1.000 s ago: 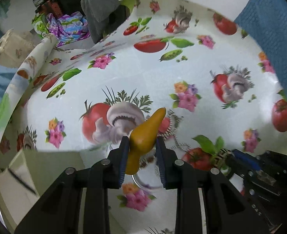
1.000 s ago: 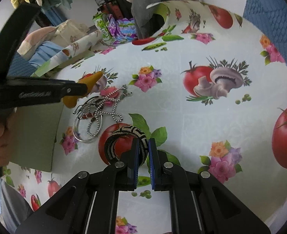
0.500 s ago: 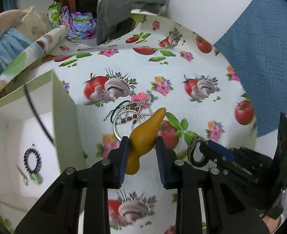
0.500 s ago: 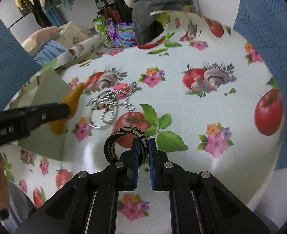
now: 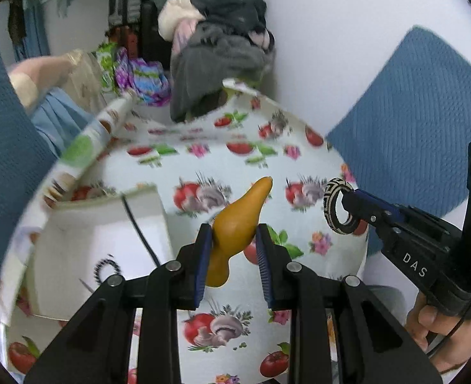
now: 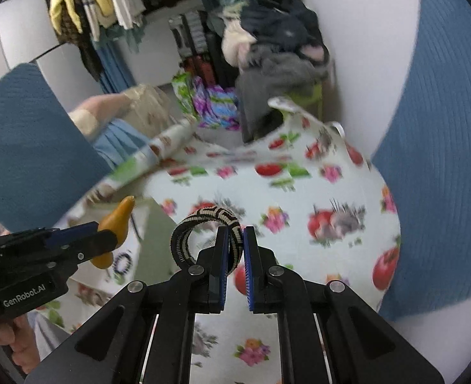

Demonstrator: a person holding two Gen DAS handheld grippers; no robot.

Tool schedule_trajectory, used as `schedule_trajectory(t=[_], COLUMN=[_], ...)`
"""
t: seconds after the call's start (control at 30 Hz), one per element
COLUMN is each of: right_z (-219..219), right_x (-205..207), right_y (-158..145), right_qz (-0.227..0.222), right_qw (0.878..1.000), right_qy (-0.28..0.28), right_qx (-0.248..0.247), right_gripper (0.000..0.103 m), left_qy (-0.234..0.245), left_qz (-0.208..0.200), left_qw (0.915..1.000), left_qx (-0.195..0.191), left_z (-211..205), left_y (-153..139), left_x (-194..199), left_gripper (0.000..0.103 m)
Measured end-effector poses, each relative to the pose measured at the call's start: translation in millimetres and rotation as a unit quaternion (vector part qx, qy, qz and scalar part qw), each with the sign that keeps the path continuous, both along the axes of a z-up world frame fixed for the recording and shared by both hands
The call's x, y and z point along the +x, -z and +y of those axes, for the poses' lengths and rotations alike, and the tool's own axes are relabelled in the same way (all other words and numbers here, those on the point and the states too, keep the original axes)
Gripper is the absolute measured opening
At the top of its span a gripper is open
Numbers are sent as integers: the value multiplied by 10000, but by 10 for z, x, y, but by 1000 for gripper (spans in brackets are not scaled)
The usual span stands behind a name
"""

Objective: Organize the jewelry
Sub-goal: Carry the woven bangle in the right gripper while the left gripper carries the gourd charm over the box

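Left gripper [image 5: 233, 244] grips yellow pear-shaped piece [image 5: 235, 224]; right gripper [image 6: 235, 246] clamps woven bangle [image 6: 203, 224]; box [image 5: 85, 224] contents blurred.

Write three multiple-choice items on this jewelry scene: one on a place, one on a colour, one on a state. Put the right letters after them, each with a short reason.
1. Where does the beaded bracelet lie?
A. inside the white box
B. on the blue cushion
C. between the left jaws

2. What colours is the woven bangle?
A. red and gold
B. black and cream
C. plain silver

3. What state is the left gripper in?
A. wide open and empty
B. shut on nothing
C. shut on the mustard-yellow pear-shaped piece

Answers:
1 A, the dark bead ring shows on the box's white floor in the left wrist view.
2 B, its band carries a black and cream pattern where the right gripper pinches it.
3 C, both blue pads press on the piece's wide body.
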State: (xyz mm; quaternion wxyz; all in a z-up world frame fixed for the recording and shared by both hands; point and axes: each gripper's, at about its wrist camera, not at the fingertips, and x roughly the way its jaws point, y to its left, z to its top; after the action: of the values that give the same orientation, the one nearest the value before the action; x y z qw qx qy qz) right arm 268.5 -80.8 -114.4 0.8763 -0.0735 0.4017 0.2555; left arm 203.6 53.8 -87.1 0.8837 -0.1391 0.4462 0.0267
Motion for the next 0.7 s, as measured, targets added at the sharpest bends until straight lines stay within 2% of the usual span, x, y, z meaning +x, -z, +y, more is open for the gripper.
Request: schedule_trajectory(t=[0.1, 0.3, 0.5, 0.7], right_z=[234, 752, 1140, 1438], right_x=[-40, -176, -266, -322], right_y=[-231, -484, -247, 179], right_qz=[-141, -363, -53, 276], right_qw=[9998, 9975, 9966, 9943], right_qy=[-168, -598, -799, -1023], right_qx=[28, 136, 187, -85], right_gripper=[7, 7, 7, 7], left_qy=[-147, -466, -690, -819], left_qz=[-155, -274, -60, 339], left_qw=[9998, 9984, 9976, 9959], left_qx=[68, 163, 76, -178], left_z=[200, 588, 909, 1164], left_y=[-208, -295, -26, 468], left_x=[-74, -271, -434, -461], left_gripper=[29, 29, 29, 29])
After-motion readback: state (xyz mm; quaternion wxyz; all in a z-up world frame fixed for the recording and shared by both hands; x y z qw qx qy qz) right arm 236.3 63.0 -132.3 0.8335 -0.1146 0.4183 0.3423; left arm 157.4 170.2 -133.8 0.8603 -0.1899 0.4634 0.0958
